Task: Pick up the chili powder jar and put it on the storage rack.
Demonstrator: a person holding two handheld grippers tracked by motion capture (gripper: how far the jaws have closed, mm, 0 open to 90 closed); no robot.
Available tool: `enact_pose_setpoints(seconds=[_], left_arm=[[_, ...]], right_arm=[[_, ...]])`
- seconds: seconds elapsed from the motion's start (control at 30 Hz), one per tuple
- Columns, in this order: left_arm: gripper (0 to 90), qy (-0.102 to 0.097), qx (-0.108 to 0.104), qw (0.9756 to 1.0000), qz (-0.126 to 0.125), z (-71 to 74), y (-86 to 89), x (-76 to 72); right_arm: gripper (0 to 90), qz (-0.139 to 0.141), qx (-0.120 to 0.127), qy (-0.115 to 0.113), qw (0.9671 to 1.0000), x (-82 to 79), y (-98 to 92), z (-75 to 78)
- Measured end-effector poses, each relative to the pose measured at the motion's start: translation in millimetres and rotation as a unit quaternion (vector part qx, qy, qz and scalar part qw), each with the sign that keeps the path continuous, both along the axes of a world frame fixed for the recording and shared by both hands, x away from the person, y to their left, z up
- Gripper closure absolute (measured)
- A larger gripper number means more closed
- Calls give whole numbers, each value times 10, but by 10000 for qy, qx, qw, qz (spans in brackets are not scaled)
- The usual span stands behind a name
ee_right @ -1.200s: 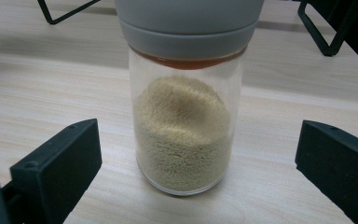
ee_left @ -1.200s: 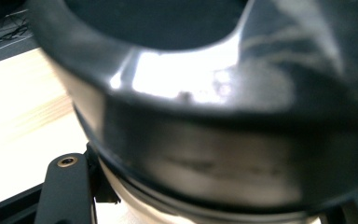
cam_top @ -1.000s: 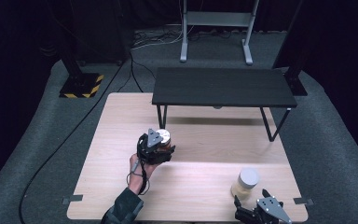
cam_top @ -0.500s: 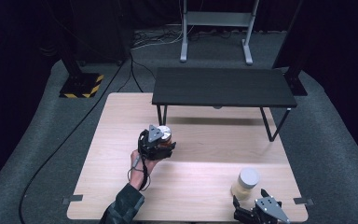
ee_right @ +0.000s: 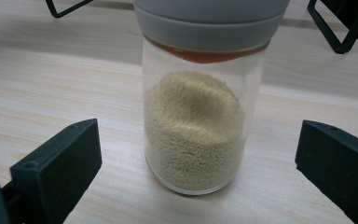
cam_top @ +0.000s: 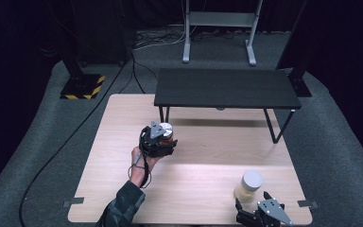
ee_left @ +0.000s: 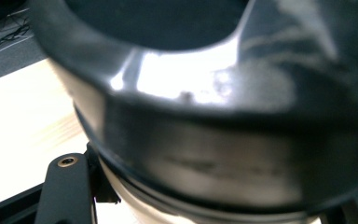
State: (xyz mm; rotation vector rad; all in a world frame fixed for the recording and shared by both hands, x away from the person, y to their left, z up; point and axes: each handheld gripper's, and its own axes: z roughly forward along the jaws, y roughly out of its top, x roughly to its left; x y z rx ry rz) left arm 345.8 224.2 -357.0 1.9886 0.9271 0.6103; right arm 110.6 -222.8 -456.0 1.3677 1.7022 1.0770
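**Desk:** At the left of the light wooden table [cam_top: 194, 189], what do you have?

**Operator:** I see the person's left forearm, in a dark green sleeve [cam_top: 123, 208], come up from the near edge and angle toward the table's middle. The hand [cam_top: 139, 158] is raised with the wrist bent back, and it carries the left gripper [cam_top: 159, 139] with its grey three-cornered plate on top. The jaws are closed about as far as they go, clamped on a jar with a grey lid [cam_top: 166, 132]. In the left gripper view that lid fills the frame, blurred and very close, with one black jaw low at the left edge.

**Desk:** And behind it?

**Operator:** A low black bench [cam_top: 224, 87] stands across the far half of the table, apart from the hand.

**Desk:** To the right?

**Operator:** The second jar [ee_right: 200, 116], clear glass with a grey lid, stands upright near the table's front right corner, part filled with pale fine grains. I see the right gripper [cam_top: 260, 215] at the near edge just behind it, pointing level at it. In the right gripper view its jaws stand wide open, one on each side of the glass, neither touching, holding nothing.
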Motion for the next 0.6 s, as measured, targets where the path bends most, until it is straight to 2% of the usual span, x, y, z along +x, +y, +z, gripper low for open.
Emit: enact_pose_setpoints(seconds=[0.6], left_arm=[[312,-23,-31,9999,-114,156,-26,115]], right_arm=[[0,6,-15,-1,10000,1,4,-1]])
